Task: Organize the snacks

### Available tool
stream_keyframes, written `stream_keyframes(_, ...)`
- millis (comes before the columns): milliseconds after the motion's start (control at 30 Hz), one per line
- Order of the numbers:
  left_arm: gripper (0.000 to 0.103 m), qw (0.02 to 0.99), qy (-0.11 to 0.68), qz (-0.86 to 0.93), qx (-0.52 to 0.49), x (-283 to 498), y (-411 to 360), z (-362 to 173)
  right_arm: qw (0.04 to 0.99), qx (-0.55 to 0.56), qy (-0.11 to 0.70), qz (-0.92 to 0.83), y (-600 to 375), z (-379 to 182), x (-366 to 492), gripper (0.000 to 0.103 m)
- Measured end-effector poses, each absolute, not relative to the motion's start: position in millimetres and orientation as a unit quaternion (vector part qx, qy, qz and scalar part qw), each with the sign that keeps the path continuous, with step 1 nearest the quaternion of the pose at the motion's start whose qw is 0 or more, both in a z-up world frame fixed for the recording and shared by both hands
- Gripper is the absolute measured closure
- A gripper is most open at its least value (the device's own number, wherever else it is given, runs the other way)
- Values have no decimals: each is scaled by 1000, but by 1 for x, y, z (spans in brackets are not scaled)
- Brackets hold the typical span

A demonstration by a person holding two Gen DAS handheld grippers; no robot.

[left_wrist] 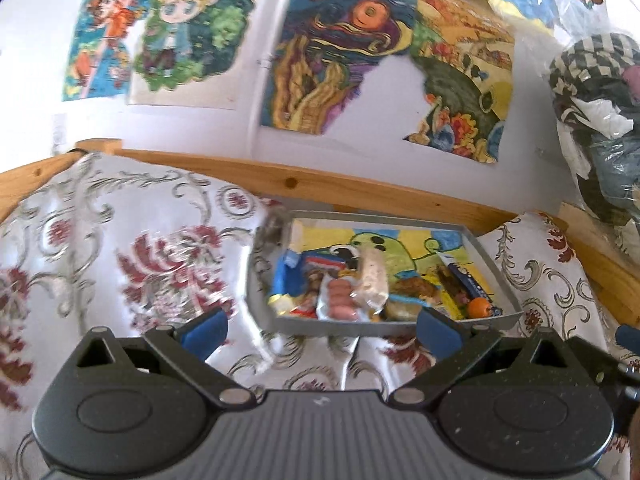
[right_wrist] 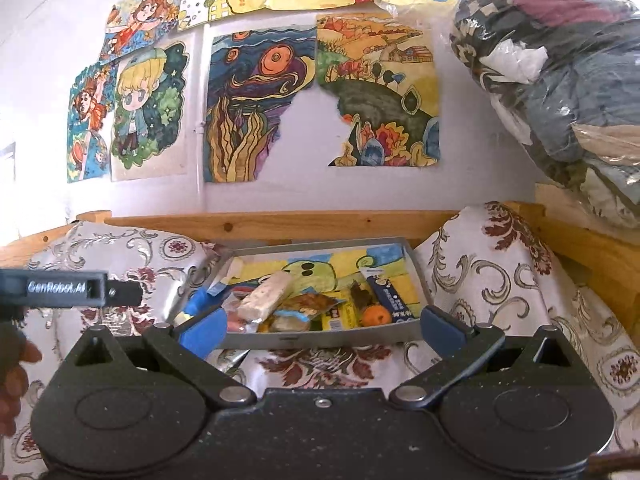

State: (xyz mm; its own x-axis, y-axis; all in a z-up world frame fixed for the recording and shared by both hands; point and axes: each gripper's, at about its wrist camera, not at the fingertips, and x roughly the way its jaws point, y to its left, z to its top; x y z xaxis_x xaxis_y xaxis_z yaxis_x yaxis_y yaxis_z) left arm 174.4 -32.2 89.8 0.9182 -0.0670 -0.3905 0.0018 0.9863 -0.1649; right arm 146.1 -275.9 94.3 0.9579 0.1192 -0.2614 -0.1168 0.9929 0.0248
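A grey tray (left_wrist: 340,327) rests on a patterned cloth, lined with a child's drawing. It holds several snacks: a white nougat bar (left_wrist: 372,280), a pack of pink sausages (left_wrist: 342,300), a blue packet (left_wrist: 286,280), a dark blue box (left_wrist: 468,280) and a small orange fruit (left_wrist: 478,307). My left gripper (left_wrist: 320,332) stands open just short of the tray's front wall, holding nothing. In the right wrist view the tray (right_wrist: 320,336), nougat bar (right_wrist: 266,294) and orange fruit (right_wrist: 376,315) lie ahead of my right gripper (right_wrist: 322,328), open and empty.
A wooden rail (right_wrist: 280,224) runs behind the tray under a wall of coloured drawings (right_wrist: 256,104). A clear bag of clothes (right_wrist: 560,88) bulges at the right. The left gripper's black housing (right_wrist: 68,289) and a hand (right_wrist: 12,380) show at the left.
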Motion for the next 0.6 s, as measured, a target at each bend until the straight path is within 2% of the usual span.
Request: stream_keyframes(600, 0, 977, 194, 10, -88, 101, -2, 62, 989, 8, 144, 45, -261, 86, 88, 1)
